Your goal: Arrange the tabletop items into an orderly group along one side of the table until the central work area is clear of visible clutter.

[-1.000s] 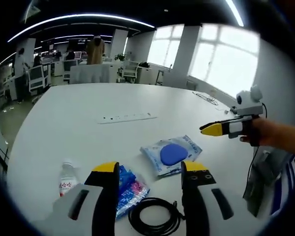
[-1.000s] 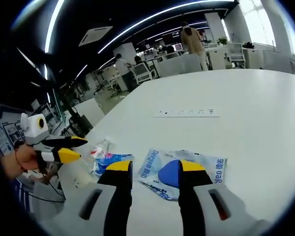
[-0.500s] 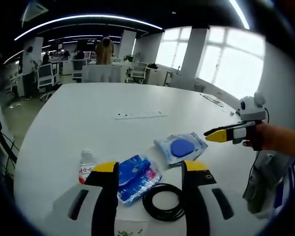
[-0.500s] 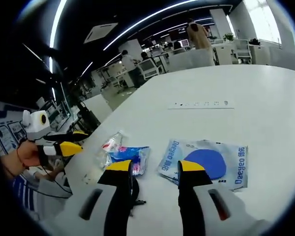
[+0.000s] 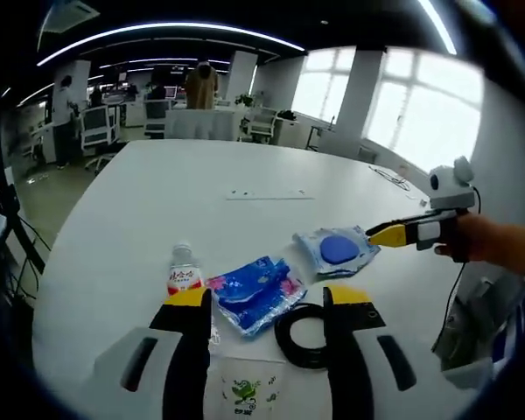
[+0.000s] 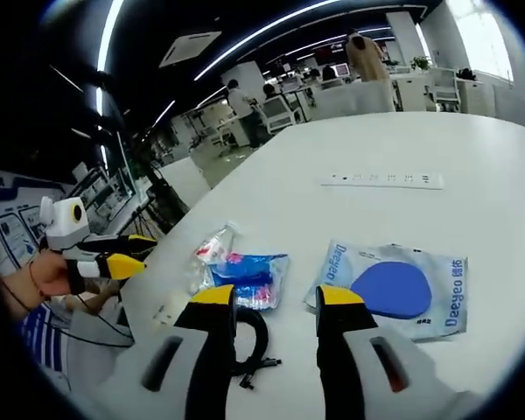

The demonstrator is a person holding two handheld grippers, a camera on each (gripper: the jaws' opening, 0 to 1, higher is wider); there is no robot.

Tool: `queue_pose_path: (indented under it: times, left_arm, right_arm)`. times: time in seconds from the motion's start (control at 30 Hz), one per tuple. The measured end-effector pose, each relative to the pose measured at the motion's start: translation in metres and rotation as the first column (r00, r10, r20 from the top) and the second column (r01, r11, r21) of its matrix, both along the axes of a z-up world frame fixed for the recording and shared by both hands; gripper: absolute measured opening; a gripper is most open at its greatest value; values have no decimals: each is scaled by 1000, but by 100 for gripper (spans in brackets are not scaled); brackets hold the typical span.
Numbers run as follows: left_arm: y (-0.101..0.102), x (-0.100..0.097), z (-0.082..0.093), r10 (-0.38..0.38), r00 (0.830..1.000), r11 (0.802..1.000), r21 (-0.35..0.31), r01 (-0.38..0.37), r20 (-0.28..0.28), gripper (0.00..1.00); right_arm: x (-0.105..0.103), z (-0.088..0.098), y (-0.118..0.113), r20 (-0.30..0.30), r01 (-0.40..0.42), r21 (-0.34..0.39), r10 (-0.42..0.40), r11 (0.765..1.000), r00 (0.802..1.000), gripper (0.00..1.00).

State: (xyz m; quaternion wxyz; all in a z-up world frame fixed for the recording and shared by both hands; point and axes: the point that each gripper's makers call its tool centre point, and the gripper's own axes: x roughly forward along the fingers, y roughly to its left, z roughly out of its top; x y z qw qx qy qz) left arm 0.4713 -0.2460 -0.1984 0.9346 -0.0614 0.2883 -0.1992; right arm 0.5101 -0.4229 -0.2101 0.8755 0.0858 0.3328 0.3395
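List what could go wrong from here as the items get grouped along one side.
The water bottle lies on its side beside the blue packet, so a nudge may roll it off. The black cable coil touches that packet and could drag it along. The flat mask pack may be hard for the open right gripper to pinch.

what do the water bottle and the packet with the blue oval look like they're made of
Water bottle: likely clear thin plastic; you can see through it, and it carries a red-and-white paper or film label. Packet: looks like glossy, soft plastic film, translucent and wrinkled with printed lettering; the blue oval inside looks matte, but its material is unclear.
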Motion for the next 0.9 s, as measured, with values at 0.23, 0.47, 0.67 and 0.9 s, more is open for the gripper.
queue_pose_path:
  times: [0.23,0.47,0.67,0.9]
  left_arm:
    - [6,-4,-5,18,1000,1000,-1,-18,-13,51]
    - [10,-5,-11,38,999,999,-15,-38,-24,51]
    - [11,-5,-14,47,998,999,-19,-48,-29,51]
    - [12,-3,-18,56,998,998,-32,-57,-32,51]
  right_arm:
    - [5,-3,15,2,-39,-15,39,999,999,34]
    - [10,-10,29,-8,-76,-31,76,997,997,33]
    - [13,-23,40,-22,-108,-47,107,993,994,33]
    - [17,-40,53,-53,-139,-63,136,988,989,32]
